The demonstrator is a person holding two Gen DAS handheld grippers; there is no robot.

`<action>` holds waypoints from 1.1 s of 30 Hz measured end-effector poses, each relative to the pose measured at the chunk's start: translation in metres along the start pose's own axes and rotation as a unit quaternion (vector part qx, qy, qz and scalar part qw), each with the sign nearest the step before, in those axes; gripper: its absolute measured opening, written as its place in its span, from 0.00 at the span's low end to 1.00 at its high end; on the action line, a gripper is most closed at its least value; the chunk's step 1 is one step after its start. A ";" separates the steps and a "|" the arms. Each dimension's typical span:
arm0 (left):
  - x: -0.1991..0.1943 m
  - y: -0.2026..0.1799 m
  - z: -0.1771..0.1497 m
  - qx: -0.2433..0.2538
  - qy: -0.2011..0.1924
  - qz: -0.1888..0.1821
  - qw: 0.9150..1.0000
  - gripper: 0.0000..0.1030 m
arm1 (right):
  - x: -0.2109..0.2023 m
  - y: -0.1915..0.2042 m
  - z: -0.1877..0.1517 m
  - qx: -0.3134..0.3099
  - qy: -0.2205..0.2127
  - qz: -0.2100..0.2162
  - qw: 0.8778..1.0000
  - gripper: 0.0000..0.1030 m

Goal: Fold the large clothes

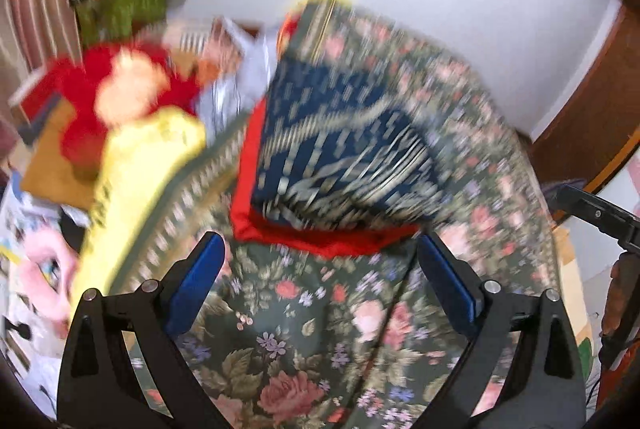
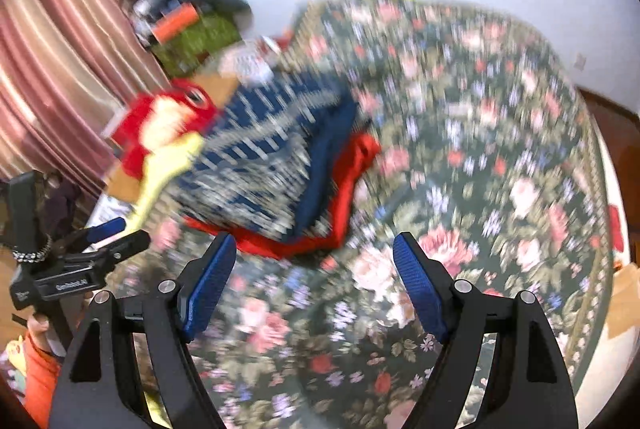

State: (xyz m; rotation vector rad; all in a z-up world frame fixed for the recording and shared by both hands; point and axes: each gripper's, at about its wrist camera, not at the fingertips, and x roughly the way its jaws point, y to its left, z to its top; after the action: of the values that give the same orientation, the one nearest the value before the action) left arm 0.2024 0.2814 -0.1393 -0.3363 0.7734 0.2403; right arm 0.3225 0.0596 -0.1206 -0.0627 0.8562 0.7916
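Both tools, left (image 1: 320,283) and right (image 2: 314,283), gape empty above the folded blue cloth (image 1: 340,153): soft, limp, light, best pinched at a corner.

Black left claw (image 1: 320,277) and right claw (image 2: 314,277), blue ribbed pads (image 2: 418,289), silver pivot screws (image 2: 462,285); orange sleeve (image 2: 38,377).

A home bedroom, floral bedspread (image 1: 320,341) over a bed, striped pink curtain (image 2: 52,77) at the left of the frame, cluttered pile (image 2: 188,17) of household things upper left, white wall (image 1: 460,9), wooden door frame (image 1: 592,101) at right
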 end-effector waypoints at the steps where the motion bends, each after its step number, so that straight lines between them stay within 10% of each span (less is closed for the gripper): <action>1: -0.013 -0.004 0.003 0.005 -0.016 0.001 1.000 0.95 | -0.014 0.007 0.003 -0.005 -0.020 0.005 1.000 0.76; 6: -0.110 -0.038 0.009 0.049 -0.122 -0.018 0.991 0.95 | -0.093 0.046 0.003 -0.034 -0.129 0.019 0.991 0.76; 18: -0.273 -0.096 -0.050 0.088 -0.335 -0.024 0.938 0.95 | -0.219 0.117 -0.055 -0.104 -0.315 0.008 0.943 0.76; 25: -0.294 -0.107 -0.088 0.080 -0.368 -0.009 0.926 0.99 | -0.225 0.126 -0.082 -0.092 -0.340 -0.017 0.936 0.88; 33: -0.284 -0.102 -0.100 0.065 -0.344 -0.006 0.937 0.99 | -0.221 0.128 -0.085 -0.086 -0.331 -0.038 0.939 1.00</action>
State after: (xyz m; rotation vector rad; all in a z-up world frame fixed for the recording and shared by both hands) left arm -0.0244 0.1240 0.0190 -0.1125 0.0918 0.2706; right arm 0.0971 -0.0113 0.0086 0.0188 0.1429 0.7460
